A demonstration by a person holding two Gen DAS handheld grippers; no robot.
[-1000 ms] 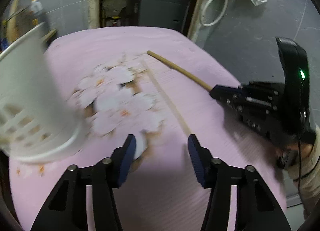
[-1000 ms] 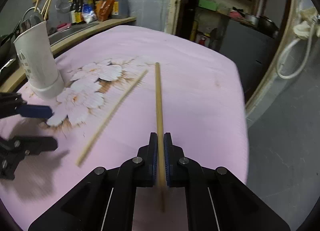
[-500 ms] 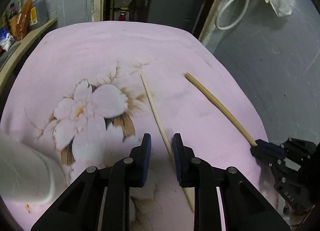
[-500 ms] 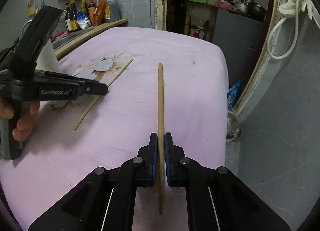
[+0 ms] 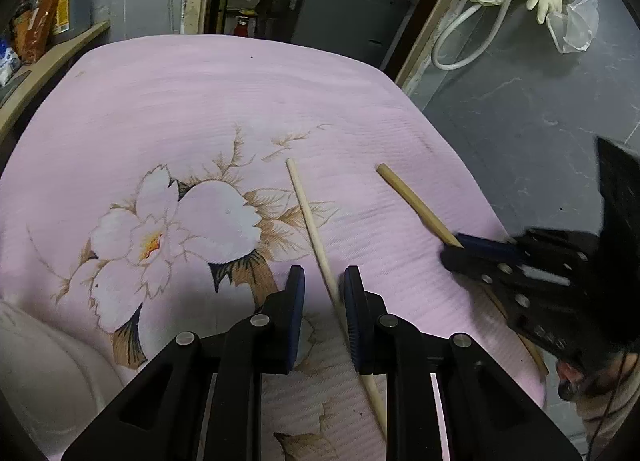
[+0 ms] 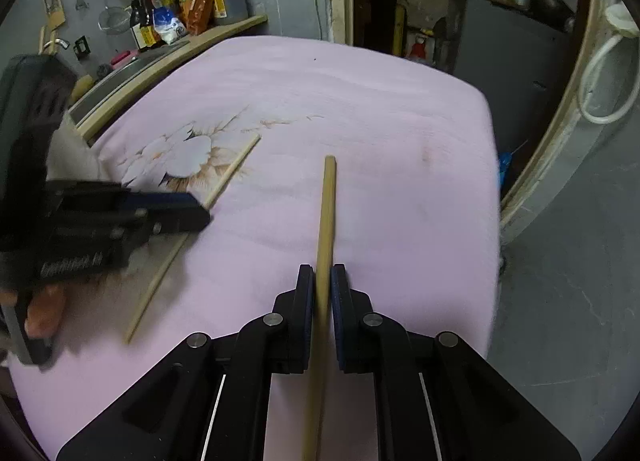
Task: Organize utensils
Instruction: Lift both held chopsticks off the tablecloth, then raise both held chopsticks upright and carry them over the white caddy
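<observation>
A table is covered by a pink cloth (image 5: 240,101) printed with a white flower. A thin pale chopstick (image 5: 308,217) is laid flat on it, a white holder (image 5: 48,373) at the near-left edge.

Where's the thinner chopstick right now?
Left wrist view: the thinner chopstick lies on the pink cloth between the left tongs' fingers, right of the printed flower.

Right gripper (image 6: 323,293): clamped on a chopstick (image 6: 326,213).
Second chopstick (image 6: 224,185): left, under the left gripper (image 6: 176,209).
Surface: pink cloth (image 6: 400,189).
</observation>
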